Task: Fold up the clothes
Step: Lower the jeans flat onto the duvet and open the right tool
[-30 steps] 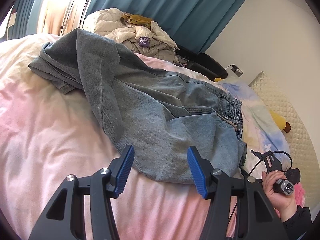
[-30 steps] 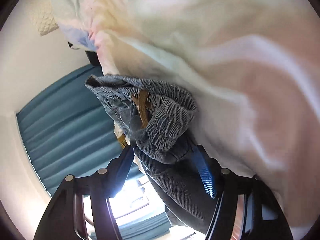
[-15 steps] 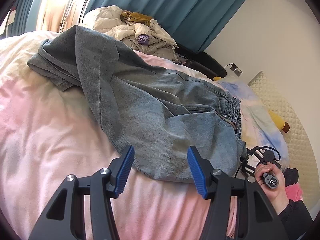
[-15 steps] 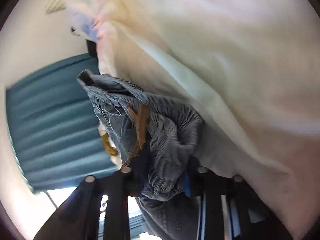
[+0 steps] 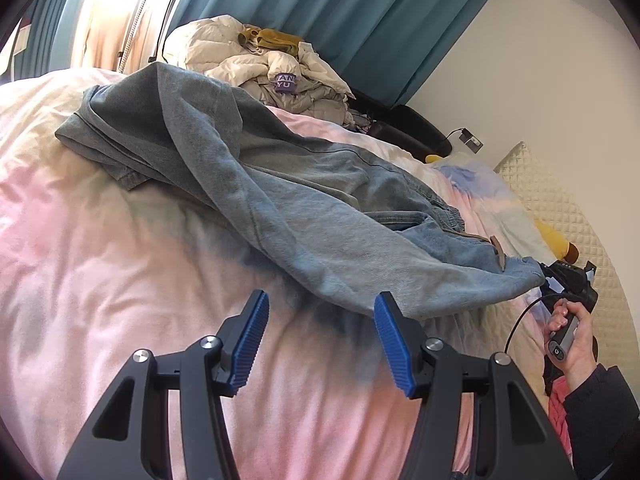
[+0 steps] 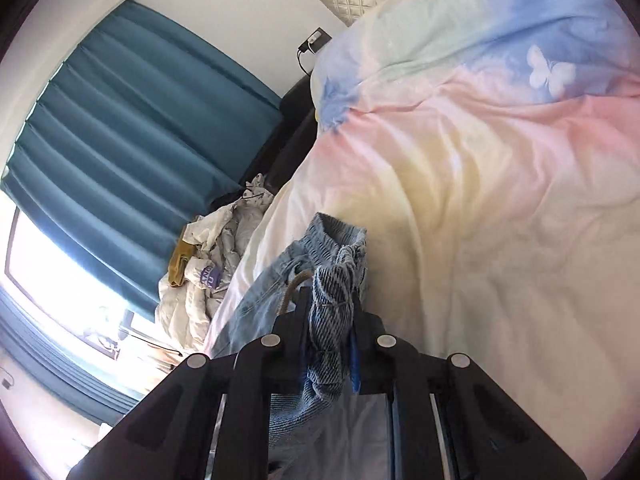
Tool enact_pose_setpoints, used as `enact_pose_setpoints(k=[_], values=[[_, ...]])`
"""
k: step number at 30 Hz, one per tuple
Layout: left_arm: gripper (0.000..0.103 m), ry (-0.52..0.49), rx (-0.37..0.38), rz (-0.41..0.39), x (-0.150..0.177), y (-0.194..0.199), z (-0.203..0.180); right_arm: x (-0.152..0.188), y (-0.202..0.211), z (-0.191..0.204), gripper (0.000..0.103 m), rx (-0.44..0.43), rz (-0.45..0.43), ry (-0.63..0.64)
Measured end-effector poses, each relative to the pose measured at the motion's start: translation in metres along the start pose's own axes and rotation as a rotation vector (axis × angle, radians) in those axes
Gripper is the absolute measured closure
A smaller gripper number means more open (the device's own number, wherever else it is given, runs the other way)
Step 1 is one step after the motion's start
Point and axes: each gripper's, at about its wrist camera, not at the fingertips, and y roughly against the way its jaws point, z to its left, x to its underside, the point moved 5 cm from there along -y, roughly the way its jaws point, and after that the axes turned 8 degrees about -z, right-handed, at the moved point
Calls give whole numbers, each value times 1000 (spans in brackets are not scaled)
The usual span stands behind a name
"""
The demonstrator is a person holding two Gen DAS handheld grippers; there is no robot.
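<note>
A pair of light blue jeans (image 5: 304, 208) lies across the bed, legs bunched at the far left, waistband at the right. My left gripper (image 5: 320, 340) is open and empty, just above the bedspread in front of the jeans' near edge. My right gripper (image 6: 330, 332) is shut on the jeans' elastic waistband (image 6: 332, 304) and lifts that corner off the bed; in the left wrist view the gripper (image 5: 568, 280) and the hand holding it show at the far right.
The pink and pastel bedspread (image 5: 100, 280) covers the bed. A heap of pale jackets (image 5: 272, 68) lies at the far side below teal curtains (image 5: 360, 16). A quilted headboard (image 5: 560, 208) and a yellow plush toy (image 5: 556, 240) are at the right.
My right gripper closed on the waistband and pulled it up and outward, stretching the jeans' corner to the right. My left gripper stayed open and shifted only slightly.
</note>
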Motion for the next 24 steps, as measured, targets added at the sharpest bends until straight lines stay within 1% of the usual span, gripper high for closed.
enact_pose_setpoints(k=[3, 6, 8, 9, 11, 12, 14, 16, 17, 20, 21, 22, 24], values=[[46, 1, -7, 3, -1, -3, 1, 12, -15, -42, 89, 73, 41, -8], [46, -7, -17, 3, -2, -7, 0, 40, -31, -90, 89, 140, 101, -17], [46, -17, -25, 5, -2, -7, -1, 52, -35, -107, 88, 135, 109, -29], [46, -21, -30, 6, -2, -7, -2, 54, -34, -109, 88, 128, 103, -31], [46, -31, -38, 8, -2, -8, -2, 53, -31, -104, 84, 146, 113, -7], [46, -36, -43, 9, -2, -8, -3, 52, -29, -102, 79, 158, 121, 6], [46, -45, -51, 11, -2, -8, -4, 50, -23, -96, 75, 176, 137, 27], [46, -55, -60, 13, -2, -8, -4, 48, -8, -88, 68, 181, 147, 37], [46, -60, -64, 14, -2, -8, -5, 48, 2, -84, 67, 183, 139, 50], [46, -79, -79, 16, -1, -7, -7, 42, 48, -51, 67, 156, 35, 132], [46, -89, -85, 13, -1, -5, -8, 42, 61, -38, 67, 143, 16, 159], [46, -100, -89, 11, -1, -2, -9, 44, 74, -24, 67, 128, 3, 184], [46, -114, -91, 9, -1, 2, -11, 51, 93, 4, 67, 86, 8, 217]])
